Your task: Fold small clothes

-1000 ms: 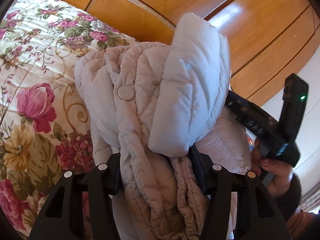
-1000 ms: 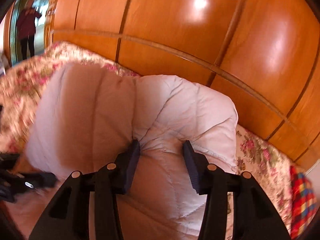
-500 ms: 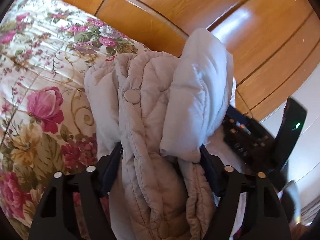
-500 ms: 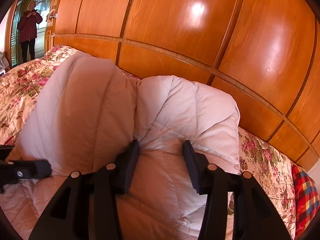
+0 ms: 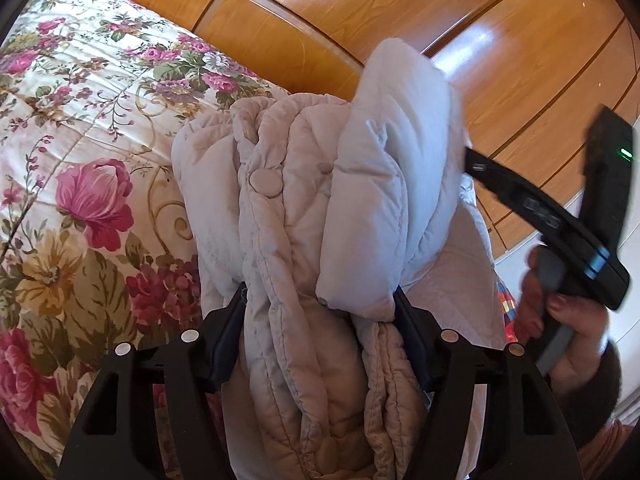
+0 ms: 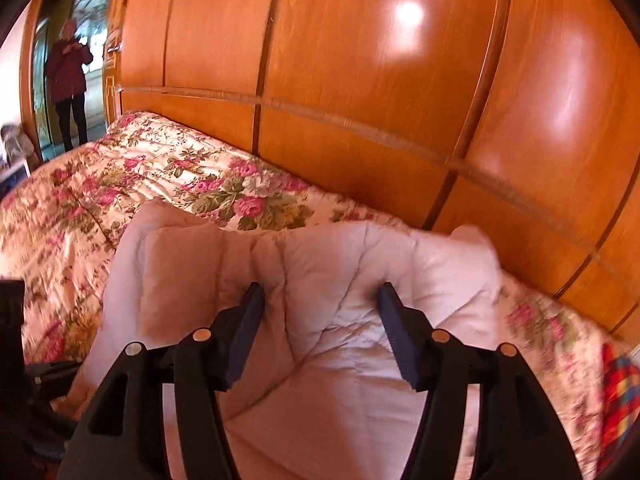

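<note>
A small pale pink quilted puffer jacket [image 5: 304,216] with a round snap button is bunched between the fingers of my left gripper [image 5: 318,312], which is shut on it above the floral bedspread [image 5: 80,184]. In the right wrist view the jacket [image 6: 340,320] lies lower, spread over the bed. My right gripper [image 6: 320,304] has its jaws wide apart over the jacket, touching the fabric without pinching it. The right gripper's body [image 5: 560,224] shows at the right in the left wrist view, held by a hand.
A glossy wooden headboard [image 6: 360,80] runs behind the bed. A red plaid cloth [image 6: 616,400] lies at the right edge of the bed. A person in dark red [image 6: 68,80] stands in a doorway far left.
My right gripper has opened wider and the jacket part it held has dropped lower onto the bed. My left gripper keeps its hold and has shifted slightly right.
</note>
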The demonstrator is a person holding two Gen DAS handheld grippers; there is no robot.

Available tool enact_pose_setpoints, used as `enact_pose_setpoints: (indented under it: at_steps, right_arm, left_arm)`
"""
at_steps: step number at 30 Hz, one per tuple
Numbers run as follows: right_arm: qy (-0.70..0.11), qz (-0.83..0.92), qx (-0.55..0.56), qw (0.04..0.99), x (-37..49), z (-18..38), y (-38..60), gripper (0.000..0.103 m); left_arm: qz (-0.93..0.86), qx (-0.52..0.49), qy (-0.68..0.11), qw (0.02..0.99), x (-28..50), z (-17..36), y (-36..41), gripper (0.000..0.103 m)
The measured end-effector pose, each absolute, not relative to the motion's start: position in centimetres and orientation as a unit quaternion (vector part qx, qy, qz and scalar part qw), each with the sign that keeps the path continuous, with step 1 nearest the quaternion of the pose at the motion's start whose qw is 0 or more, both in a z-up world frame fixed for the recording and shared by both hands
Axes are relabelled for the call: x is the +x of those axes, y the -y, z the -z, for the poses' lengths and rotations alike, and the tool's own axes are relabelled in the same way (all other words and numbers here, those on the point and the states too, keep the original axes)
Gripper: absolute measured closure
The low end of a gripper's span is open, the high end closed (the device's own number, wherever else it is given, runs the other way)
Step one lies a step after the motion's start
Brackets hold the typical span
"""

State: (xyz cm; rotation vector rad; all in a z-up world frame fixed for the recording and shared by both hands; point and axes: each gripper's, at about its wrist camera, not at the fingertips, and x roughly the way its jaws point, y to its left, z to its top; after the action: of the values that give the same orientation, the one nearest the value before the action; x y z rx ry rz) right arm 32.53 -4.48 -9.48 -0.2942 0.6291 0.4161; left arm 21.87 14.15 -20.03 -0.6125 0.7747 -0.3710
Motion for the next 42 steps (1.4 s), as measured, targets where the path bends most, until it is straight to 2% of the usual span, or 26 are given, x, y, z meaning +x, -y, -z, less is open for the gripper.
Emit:
enact_pose_setpoints:
  at_steps: [6,10,14,17,21,26,29,32,37,39,42]
  right_arm:
    - [-0.338,-0.224,-0.108,0.908,35.1,13.1,4.5,0.039]
    - [-0.298,-0.236,-0.086,0.921,33.7,12.8,5.8,0.037]
    - [-0.259,-0.236,0.008,0.937,31.1,10.3,10.1,0.034]
    - [-0.265,-0.226,0.079,0.934,29.7,9.8,13.1,0.035]
    - [-0.282,-0.216,0.121,0.927,28.2,10.5,15.4,0.043]
    - [-0.273,-0.223,0.068,0.933,28.5,9.1,13.8,0.046]
    - [-0.293,-0.207,0.004,0.933,30.9,8.5,11.6,0.046]
    - [-0.347,-0.192,-0.037,0.917,34.3,9.7,8.8,0.042]
    - [-0.355,-0.200,-0.128,0.904,34.9,12.5,4.0,0.040]
    - [-0.349,-0.194,-0.141,0.906,34.8,13.4,3.4,0.040]
    - [-0.331,-0.179,-0.154,0.914,34.4,14.2,3.2,0.040]
  left_arm:
    - [0.171,-0.307,-0.367,0.861,21.6,20.9,-14.7,0.035]
    - [0.171,-0.316,-0.366,0.859,21.3,20.7,-14.9,0.034]
    - [0.170,-0.318,-0.363,0.859,20.4,20.3,-14.9,0.033]
    - [0.171,-0.330,-0.359,0.856,19.8,20.2,-15.2,0.033]
    - [0.170,-0.342,-0.358,0.852,19.2,19.8,-15.5,0.034]
    - [0.160,-0.342,-0.346,0.859,19.1,17.6,-16.2,0.034]
    - [0.142,-0.305,-0.363,0.869,19.7,16.7,-15.9,0.034]
    - [0.142,-0.297,-0.377,0.866,19.8,17.3,-15.4,0.033]
    - [0.114,-0.304,-0.389,0.862,19.0,19.2,-16.1,0.030]
    - [0.099,-0.319,-0.381,0.862,18.1,19.0,-17.0,0.029]
    - [0.060,-0.306,-0.333,0.890,16.6,16.0,-17.8,0.029]
